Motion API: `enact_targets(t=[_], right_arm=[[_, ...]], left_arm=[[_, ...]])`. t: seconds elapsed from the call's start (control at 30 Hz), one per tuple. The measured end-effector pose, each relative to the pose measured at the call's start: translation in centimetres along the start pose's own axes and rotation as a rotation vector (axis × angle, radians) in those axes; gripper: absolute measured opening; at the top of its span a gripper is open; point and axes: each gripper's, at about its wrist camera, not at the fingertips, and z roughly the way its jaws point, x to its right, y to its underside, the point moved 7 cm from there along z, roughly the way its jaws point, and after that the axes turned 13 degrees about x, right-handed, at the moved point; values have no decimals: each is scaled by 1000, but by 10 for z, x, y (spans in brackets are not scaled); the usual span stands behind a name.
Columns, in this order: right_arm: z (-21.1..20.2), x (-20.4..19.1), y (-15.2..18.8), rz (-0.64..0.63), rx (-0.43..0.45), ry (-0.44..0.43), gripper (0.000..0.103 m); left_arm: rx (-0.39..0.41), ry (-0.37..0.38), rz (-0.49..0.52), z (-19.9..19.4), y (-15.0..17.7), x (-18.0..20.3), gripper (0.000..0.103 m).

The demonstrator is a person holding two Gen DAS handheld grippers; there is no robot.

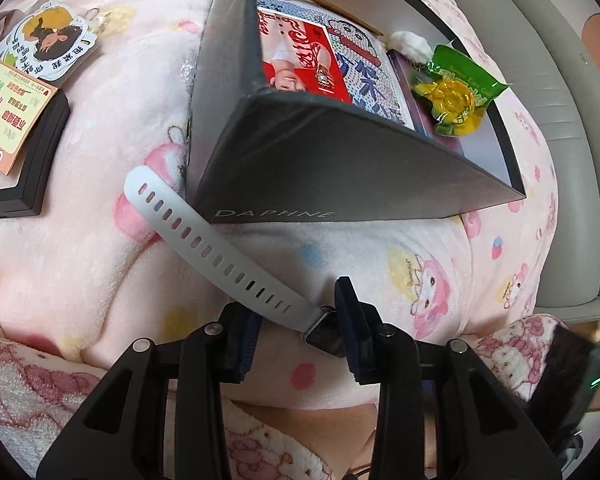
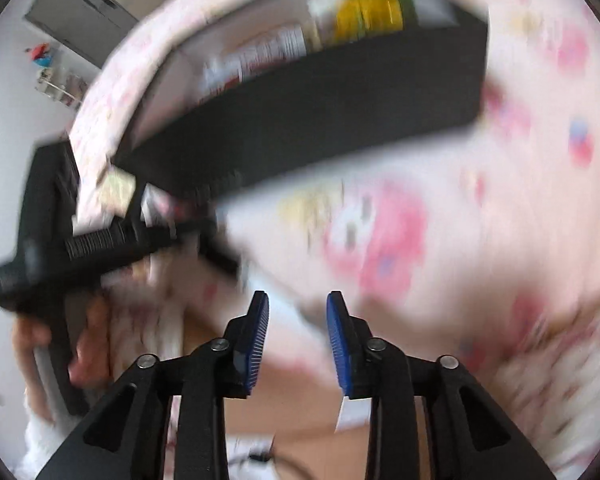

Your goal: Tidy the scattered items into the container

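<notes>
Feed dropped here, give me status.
Left gripper jaws around smartwatch, grip unclear. Right gripper open, empty. Daphne box ahead, half filled. Path clear.
</notes>
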Motion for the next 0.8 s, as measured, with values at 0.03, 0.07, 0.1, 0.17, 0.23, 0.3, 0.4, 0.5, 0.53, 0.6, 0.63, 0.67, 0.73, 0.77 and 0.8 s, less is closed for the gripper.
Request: enact_targets(t=[0.03,0.07,0.1,0.17,0.23,0.3,0.4,0.5,0.53,0.6,0.63,0.67,0.73,0.77,0.8], right_arm=[[5,4,8,21,-40,4,27],[3,8,17,18,-59,0,27],[6,8,21,3,-65,7,28],[17,10,21,-32,-66,70,29],[25,11,18,-34,-50,91,29],[29,9,14,-66,-17,118,29],[28,6,4,-118,57,156,27],[26,1,-9,-137,105,152,15],[24,-1,-15,-129,119,133,13],[20,-2,-26,-129,153,130,13],[17,-2,-33,-128,178,129,13],[14,-1,-40,-120,203,126,13],[15,3,-50,-98,202,125,15],[18,6,-50,-85,183,123,15],[20,8,-50,-65,159,114,15]], left_arm=[[0,-1,3,-3,-1,-1,35],[0,-1,6,-3,0,-1,35],[0,-1,9,-4,0,-1,35],[-1,0,12,-4,1,-1,35],[0,3,9,-5,1,-2,35],[2,11,3,-6,1,-2,36],[1,23,12,-8,1,-3,35],[16,31,43,-11,-1,2,26],[29,24,47,-12,-1,2,26],[20,41,41,-13,-1,2,26],[12,53,31,-12,-1,1,27],[9,54,25,-12,0,1,27],[11,43,12,-11,0,-1,27],[8,39,6,-11,0,-2,27],[6,40,0,-10,1,-1,27]])
